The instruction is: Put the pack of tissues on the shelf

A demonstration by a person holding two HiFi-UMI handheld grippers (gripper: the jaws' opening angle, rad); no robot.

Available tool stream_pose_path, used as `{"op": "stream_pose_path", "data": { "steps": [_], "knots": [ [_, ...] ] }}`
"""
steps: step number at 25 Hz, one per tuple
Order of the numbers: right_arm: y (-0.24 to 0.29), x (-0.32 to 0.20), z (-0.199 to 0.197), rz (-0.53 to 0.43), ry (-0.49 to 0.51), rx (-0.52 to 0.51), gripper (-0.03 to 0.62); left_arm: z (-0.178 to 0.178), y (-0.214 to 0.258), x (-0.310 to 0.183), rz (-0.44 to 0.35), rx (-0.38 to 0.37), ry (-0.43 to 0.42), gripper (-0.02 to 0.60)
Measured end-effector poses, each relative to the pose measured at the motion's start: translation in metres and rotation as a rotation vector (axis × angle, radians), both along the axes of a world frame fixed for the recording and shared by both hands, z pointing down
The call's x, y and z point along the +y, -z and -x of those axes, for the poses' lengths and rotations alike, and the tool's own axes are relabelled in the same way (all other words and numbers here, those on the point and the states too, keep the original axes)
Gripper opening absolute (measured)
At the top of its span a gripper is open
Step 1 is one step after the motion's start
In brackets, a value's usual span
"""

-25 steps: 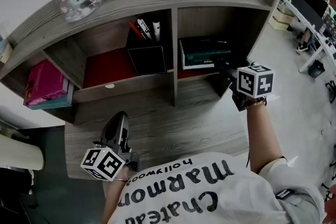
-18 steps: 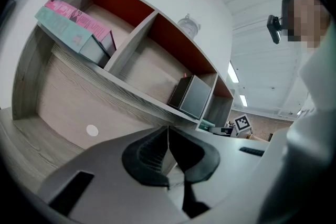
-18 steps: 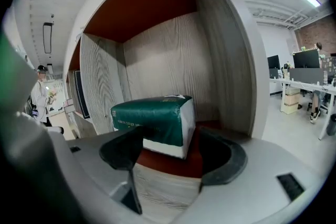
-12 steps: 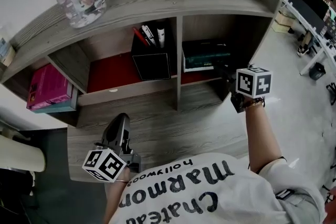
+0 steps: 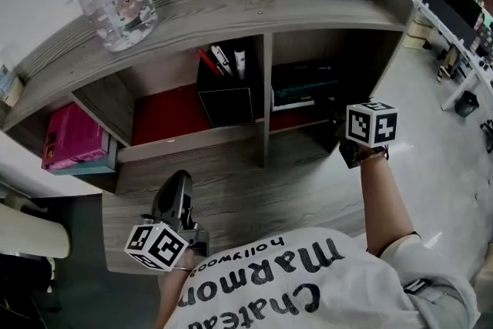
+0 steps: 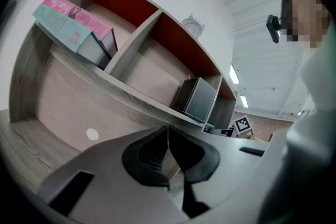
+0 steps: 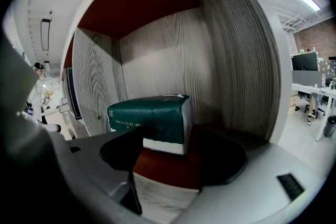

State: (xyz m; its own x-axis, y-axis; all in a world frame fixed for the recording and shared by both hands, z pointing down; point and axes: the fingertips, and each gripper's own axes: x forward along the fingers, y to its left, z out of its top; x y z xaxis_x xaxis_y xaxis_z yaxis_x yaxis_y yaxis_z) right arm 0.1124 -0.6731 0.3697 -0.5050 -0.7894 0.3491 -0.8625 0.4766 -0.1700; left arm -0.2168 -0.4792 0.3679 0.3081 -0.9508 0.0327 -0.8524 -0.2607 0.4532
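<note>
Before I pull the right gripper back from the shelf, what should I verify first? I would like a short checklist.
1. The tissue pack lies flat inside the shelf: ok.
2. The right gripper has its jaws apart, not squeezing the pack: ok.
3. That gripper is free of the pack's near corner: cannot tell.
4. The pack sits back from the shelf's front edge: ok.
5. The left gripper is shut, empty and away from that compartment: ok.

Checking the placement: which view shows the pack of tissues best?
Right gripper view: the pack of tissues lies close ahead on the red shelf floor, beyond the open right gripper. Head view shows the pack small and shadowed; left gripper view, not clearly.
</note>
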Motion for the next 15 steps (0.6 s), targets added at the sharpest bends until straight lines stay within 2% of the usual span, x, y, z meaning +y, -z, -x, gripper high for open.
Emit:
{"op": "stream_pose_path", "data": {
  "steps": [15],
  "knots": [
    [-0.0028, -0.0012, 0.0013, 0.019, -0.015, -0.017, 0.337, 0.0064, -0.0079, -0.004, 0.012, 0.016, -0.008, 0.021]
  ]
}}
